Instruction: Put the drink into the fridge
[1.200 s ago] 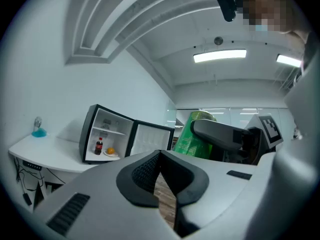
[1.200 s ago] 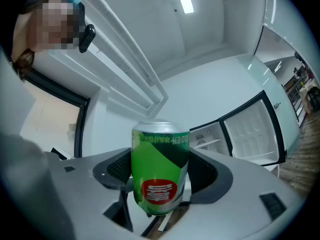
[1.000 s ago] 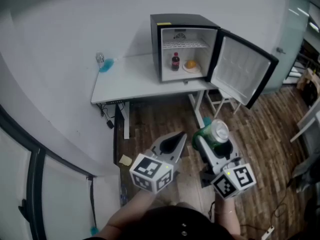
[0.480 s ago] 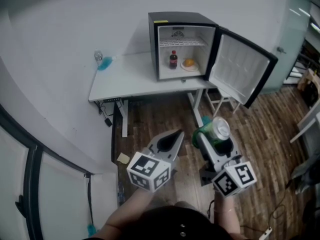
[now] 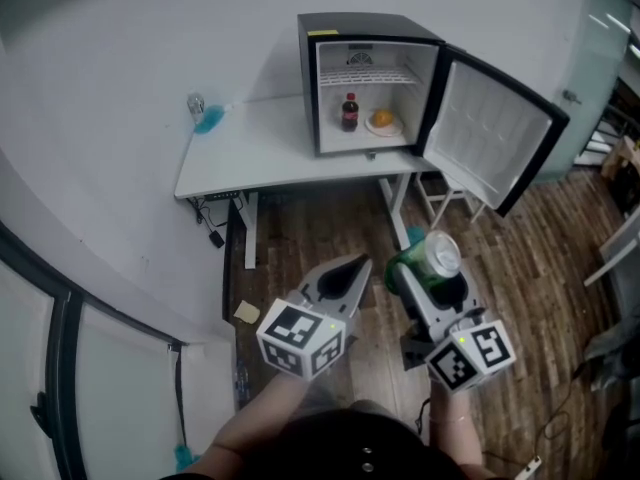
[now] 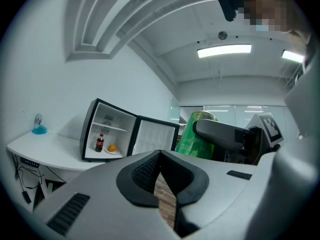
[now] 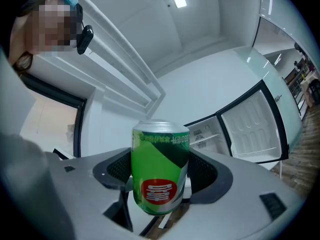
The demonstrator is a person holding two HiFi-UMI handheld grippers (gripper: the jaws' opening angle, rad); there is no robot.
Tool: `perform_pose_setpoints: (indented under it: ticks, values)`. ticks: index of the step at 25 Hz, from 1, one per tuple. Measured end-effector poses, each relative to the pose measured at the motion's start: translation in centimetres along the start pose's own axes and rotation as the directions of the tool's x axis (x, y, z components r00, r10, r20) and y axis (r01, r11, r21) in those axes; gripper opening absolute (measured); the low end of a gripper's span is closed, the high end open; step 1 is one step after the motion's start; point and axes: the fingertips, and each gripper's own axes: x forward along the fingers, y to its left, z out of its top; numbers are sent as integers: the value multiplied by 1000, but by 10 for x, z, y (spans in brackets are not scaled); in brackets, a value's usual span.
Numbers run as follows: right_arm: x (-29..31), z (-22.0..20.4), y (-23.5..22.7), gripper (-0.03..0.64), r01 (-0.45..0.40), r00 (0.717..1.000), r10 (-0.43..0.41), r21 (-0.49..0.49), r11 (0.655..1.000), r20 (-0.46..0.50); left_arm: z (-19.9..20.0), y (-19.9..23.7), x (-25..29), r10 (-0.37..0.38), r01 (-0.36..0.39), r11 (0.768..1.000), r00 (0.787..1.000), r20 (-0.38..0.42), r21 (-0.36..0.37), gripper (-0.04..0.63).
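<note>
Clamped in the right gripper (image 5: 424,271): a green drink can (image 7: 159,170), with the jaws closed only to the can's width, one pad pressed on each side, and the silver top poking out past the tips. Held low over the wooden floor (image 5: 520,258), in front of the white table (image 5: 250,163) and well apart from the mini fridge (image 5: 365,33) standing on that table; not yet inside. Just beside it, the left gripper (image 5: 347,274), with jaws brought together at the tips, nothing between them, and only a thin wedge of floor showing behind. As for the fridge: black outside, white inside, door (image 5: 495,133) swung wide to the right. On its bottom level, a small dark cola bottle (image 5: 349,112) and, just beside that, a plate (image 5: 385,129) with something orange on it. At the table's far left corner, something small and blue (image 5: 208,120), too small to tell what.
</note>
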Motion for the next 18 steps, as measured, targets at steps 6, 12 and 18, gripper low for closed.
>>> perform_pose_setpoints:
  ticks: [6, 12, 18]
  values:
    - [43, -1, -30, 328, 22, 1000, -21, -5, 1000, 10, 4, 36, 39, -25, 25, 1000, 1000, -2, 3, 6]
    - [106, 6, -60, 328, 46, 999, -45, -21, 999, 20, 26, 92, 85, -40, 40, 999, 999, 11, 1, 6]
    - [166, 14, -84, 328, 71, 997, -70, -33, 997, 33, 44, 136, 128, -97, 97, 995, 995, -7, 18, 6]
